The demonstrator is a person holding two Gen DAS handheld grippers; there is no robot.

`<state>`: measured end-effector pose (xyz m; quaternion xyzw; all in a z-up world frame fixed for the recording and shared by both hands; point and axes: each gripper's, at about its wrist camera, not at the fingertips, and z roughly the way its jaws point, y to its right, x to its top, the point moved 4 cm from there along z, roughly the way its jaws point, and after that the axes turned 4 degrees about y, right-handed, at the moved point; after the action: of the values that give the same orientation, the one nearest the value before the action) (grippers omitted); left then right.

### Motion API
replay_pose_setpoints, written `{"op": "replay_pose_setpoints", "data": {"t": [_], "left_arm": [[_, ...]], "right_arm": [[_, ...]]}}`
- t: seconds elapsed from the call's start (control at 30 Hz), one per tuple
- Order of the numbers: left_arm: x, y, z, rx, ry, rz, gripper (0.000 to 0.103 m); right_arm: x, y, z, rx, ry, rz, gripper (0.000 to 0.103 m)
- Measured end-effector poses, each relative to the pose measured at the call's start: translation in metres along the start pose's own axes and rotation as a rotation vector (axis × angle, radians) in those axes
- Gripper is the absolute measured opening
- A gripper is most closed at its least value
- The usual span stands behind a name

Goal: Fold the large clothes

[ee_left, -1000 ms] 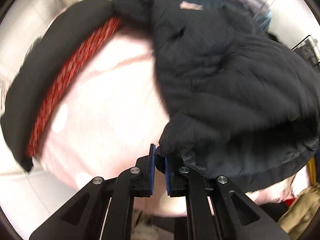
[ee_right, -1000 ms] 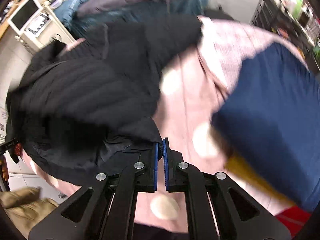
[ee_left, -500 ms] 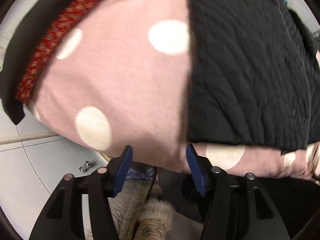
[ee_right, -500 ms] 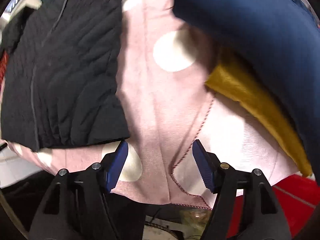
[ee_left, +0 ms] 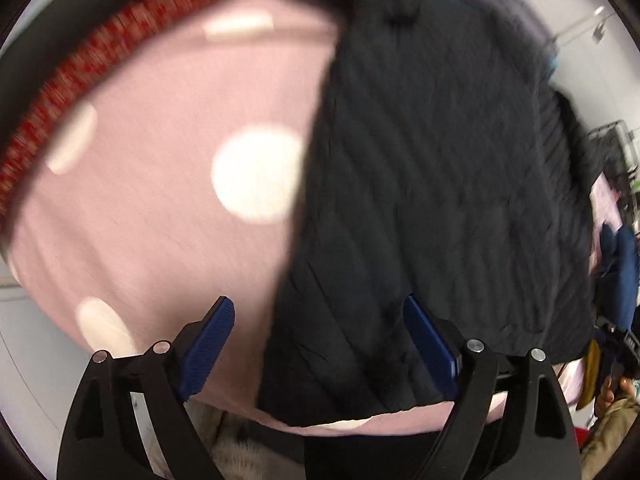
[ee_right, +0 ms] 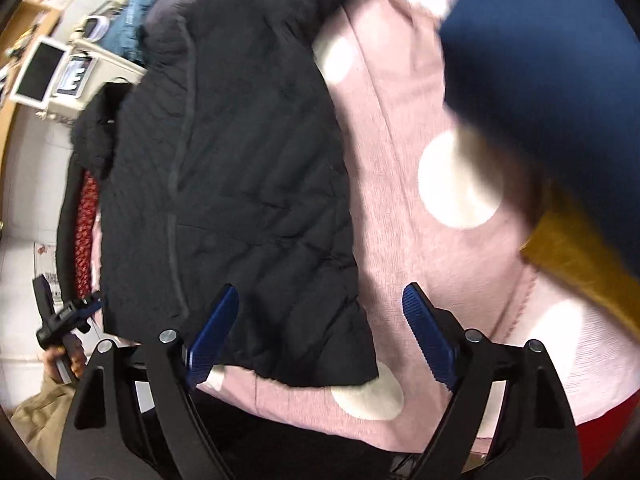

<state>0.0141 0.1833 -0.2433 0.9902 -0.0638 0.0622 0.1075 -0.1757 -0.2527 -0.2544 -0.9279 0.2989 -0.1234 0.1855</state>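
Both grippers, L [ee_left: 316,344] & R [ee_right: 320,332], jaws just opened, now spread w/ nothing pinched: black quilted padded jacket [ee_left: 440,200] released, lying flat on pink white-dotted bedcover [ee_left: 160,200]. Fold laid; next grasp likely.

The left gripper [ee_left: 318,344], its blue-padded jaws just opened wide with nothing pinched between them, points down over the near edge of a black quilted jacket [ee_left: 440,184] lying flat on a pink bedspread with white polka dots [ee_left: 160,208], beside a red knitted strip [ee_left: 80,64].
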Motion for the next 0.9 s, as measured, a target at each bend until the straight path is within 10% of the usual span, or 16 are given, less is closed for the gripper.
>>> {"op": "replay_pose_setpoints", "data": {"t": [0.17,0.23,0.4,0.9], "left_arm": [[-0.023,0.020,0.024,-0.003,-0.061,0.052,0.076],[-0.027,0.025,0.023,0.002,-0.061,0.082,0.054],[-0.026,0.034,0.003,-0.023,-0.041,0.124,0.014],[-0.038,0.029,0.004,0.018,-0.123,0.189,0.016]], "right_arm": [[-0.014,0.008,0.038,0.060,-0.093,0.090,0.067],[-0.020,0.007,0.041,0.091,-0.107,0.123,0.036],[-0.029,-0.013,0.021,0.059,-0.080,0.020,0.013],[-0.073,-0.008,0.029,-0.017,-0.200,-0.011,0.010]]}}
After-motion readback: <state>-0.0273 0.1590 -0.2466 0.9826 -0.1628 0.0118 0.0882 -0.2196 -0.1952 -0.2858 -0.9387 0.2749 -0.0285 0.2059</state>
